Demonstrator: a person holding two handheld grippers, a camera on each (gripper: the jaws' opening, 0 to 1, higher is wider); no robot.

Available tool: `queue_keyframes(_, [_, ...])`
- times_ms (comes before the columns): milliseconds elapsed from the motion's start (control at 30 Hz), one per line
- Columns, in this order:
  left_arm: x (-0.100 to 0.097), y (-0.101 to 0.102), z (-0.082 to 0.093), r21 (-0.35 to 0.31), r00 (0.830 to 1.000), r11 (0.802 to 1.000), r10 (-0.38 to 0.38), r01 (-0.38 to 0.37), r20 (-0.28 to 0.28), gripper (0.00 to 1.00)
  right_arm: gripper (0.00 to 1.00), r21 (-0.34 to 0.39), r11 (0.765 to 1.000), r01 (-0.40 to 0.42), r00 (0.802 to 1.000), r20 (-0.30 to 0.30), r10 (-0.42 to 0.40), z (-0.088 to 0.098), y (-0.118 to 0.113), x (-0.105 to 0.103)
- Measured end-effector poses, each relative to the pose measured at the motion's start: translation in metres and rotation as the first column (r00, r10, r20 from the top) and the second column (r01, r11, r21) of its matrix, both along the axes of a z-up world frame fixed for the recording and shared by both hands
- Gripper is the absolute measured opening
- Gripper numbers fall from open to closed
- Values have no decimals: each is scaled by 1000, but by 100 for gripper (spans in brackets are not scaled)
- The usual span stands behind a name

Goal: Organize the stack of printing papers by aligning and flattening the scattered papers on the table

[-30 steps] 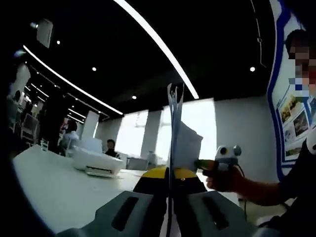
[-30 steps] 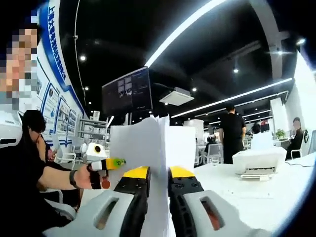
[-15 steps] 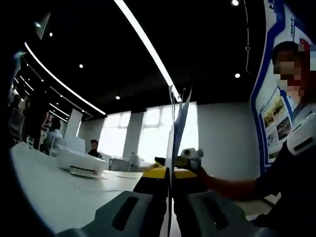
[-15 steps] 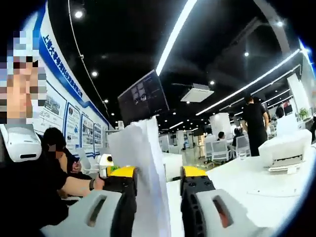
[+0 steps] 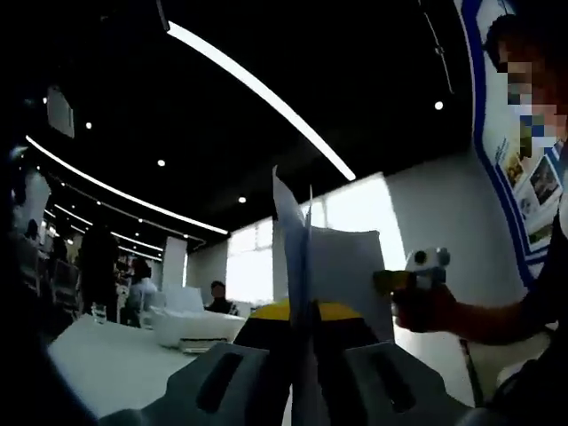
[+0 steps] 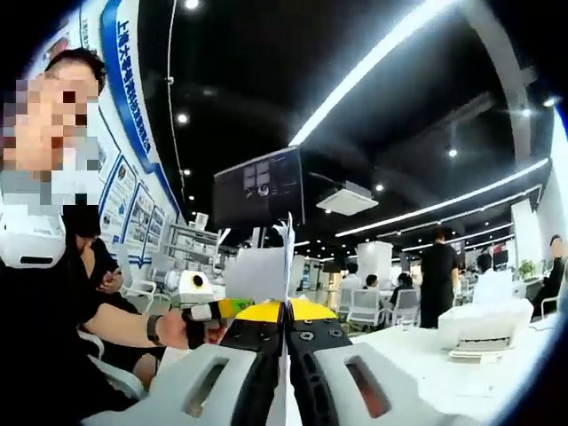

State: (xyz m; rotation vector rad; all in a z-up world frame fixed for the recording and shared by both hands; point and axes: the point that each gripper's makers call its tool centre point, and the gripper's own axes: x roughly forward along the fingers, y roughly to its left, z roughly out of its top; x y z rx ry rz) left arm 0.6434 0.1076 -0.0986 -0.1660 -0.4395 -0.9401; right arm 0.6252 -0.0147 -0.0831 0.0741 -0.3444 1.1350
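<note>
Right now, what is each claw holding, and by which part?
Both hold the stack of papers, upright off the table. The left claw and the right claw are each shut on an edge of it.

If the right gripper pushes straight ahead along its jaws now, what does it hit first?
Nothing new: the right gripper is already shut on the paper stack, which stands edge-on between its jaws. Beyond the sheets the way looks open toward distant chairs, though depth there is hard to judge.

text: none legible | wall board: characters too small and blurred
</note>
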Motion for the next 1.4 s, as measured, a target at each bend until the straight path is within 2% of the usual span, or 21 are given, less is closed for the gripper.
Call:
queue_keyframes(67, [1,-3,-8,-3,1000,1000,-12,12,-28,11,0,3,1000,7,1000,-8,-7,-9,-3,2])
queue_keyframes(100, [6,-4,-19,9,997,1000,2,-1,-76,13,0,5,1000,25,999,-21,-25,-15,-6,4])
queue_keyframes(133, [9,-4,-25,11,996,1000,11,-10,-93,16,1,-2,999,54,998,-30,-54,-23,-9,10])
queue_keyframes(200, [14,-4,-35,-1,990,1000,19,-19,-136,21,11,-17,996,89,992,-83,-90,-37,-13,21])
queue_keyframes(333, [20,-7,-45,4,984,1000,24,-24,-177,21,12,-50,991,122,986,-109,-127,-55,-17,33])
queue_keyframes(400, [20,-8,-45,11,984,1000,28,-26,-176,19,8,-56,989,139,982,-124,-145,-57,-21,38])
queue_keyframes(467, [19,-10,-41,11,985,1000,21,-19,-172,18,1,-11,994,109,983,-148,-109,-49,-21,35])
queue_keyframes(533, [17,-14,-35,15,987,1000,5,-3,-159,13,0,13,994,106,980,-174,-102,-41,-22,32])
queue_keyframes(567, [15,-18,-31,25,989,1000,-8,12,-145,9,0,21,993,112,979,-171,-107,-35,-22,31])
queue_keyframes(667, [15,-22,-23,34,993,999,3,1,-120,7,0,87,991,105,981,-171,-89,-18,-23,23])
queue_keyframes(767, [12,-25,-15,2,993,1000,-19,19,-114,7,0,104,987,121,984,-144,-105,-12,-24,13])
queue_keyframes(833, [12,-27,-18,-13,991,1000,-27,25,-134,10,0,61,986,156,980,-134,-147,-20,-26,14])
queue_keyframes(900, [15,-28,-31,-17,982,999,-34,32,-188,15,3,17,984,176,969,-178,-170,-35,-29,18])
queue_keyframes(933, [16,-29,-36,-15,979,999,-36,34,-199,16,6,6,983,185,961,-208,-180,-43,-31,21])
queue_keyframes(1033, [19,-31,-47,-11,975,1000,-30,29,-219,17,7,-10,978,210,949,-240,-206,-56,-34,27])
queue_keyframes(1133, [18,-33,-46,-22,975,999,-38,34,-221,17,8,-19,972,233,938,-259,-230,-60,-36,29])
queue_keyframes(1333, [14,-42,-46,-28,975,998,-64,59,-211,20,11,-19,972,236,932,-279,-231,-60,-34,27])
queue_keyframes(1400, [13,-46,-48,-25,973,997,-77,73,-220,21,11,-50,966,252,932,-258,-256,-63,-35,28])
